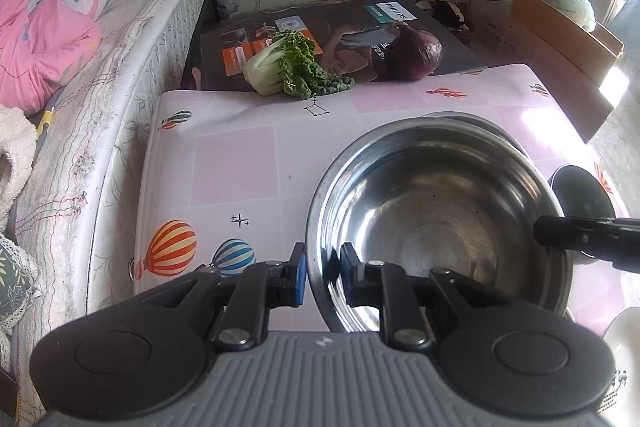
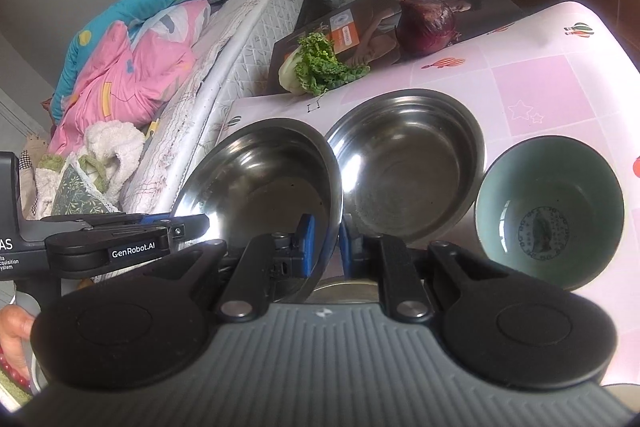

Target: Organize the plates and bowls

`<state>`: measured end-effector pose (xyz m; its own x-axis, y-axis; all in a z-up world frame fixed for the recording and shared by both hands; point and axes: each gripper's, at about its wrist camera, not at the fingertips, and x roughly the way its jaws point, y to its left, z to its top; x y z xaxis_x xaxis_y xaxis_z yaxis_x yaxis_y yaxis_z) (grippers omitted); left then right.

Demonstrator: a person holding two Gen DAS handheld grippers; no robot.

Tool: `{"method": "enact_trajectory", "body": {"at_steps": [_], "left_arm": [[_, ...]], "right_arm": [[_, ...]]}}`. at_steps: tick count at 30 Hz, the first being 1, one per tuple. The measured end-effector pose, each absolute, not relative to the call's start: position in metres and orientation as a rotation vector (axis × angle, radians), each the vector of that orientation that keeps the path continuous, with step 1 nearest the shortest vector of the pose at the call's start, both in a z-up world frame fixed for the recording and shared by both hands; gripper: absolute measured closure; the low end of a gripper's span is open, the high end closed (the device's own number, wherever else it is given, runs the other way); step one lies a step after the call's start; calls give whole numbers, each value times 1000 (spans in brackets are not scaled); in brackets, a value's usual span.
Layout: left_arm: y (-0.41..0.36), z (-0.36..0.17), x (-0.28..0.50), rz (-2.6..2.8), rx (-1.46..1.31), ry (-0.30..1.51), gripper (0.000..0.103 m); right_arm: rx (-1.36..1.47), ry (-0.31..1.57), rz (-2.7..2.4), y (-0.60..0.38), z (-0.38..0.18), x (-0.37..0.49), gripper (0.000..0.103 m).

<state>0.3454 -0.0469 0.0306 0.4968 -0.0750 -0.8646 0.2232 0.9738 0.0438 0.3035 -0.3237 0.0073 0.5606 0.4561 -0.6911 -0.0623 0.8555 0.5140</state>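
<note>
While both grippers, left gripper (image 1: 322, 277) and right gripper (image 2: 326, 245), pinch opposite rims of the steel bowl (image 2: 260, 179), the second steel bowl (image 2: 408, 163) (presumably its nesting mate) sits just right of the right gripper.

In the left wrist view the held steel bowl (image 1: 436, 223) is hiding most of a second steel bowl (image 1: 486, 127) behind it, and a white dish (image 1: 624, 343) is running off the right edge. In the right wrist view a hand (image 2: 16, 339) is being cut by the left edge.
</note>
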Motion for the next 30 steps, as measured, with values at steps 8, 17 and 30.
{"method": "enact_trajectory", "body": {"at_steps": [8, 17, 30], "left_arm": [[-90, 10, 386, -217, 189, 1066, 84], [-114, -18, 416, -226, 201, 1105, 83], [-118, -12, 406, -193, 257, 1005, 60]], "right_arm": [[485, 962, 262, -366, -12, 343, 90], [443, 974, 213, -382, -35, 377, 88], [438, 914, 189, -393, -35, 377, 76]]}}
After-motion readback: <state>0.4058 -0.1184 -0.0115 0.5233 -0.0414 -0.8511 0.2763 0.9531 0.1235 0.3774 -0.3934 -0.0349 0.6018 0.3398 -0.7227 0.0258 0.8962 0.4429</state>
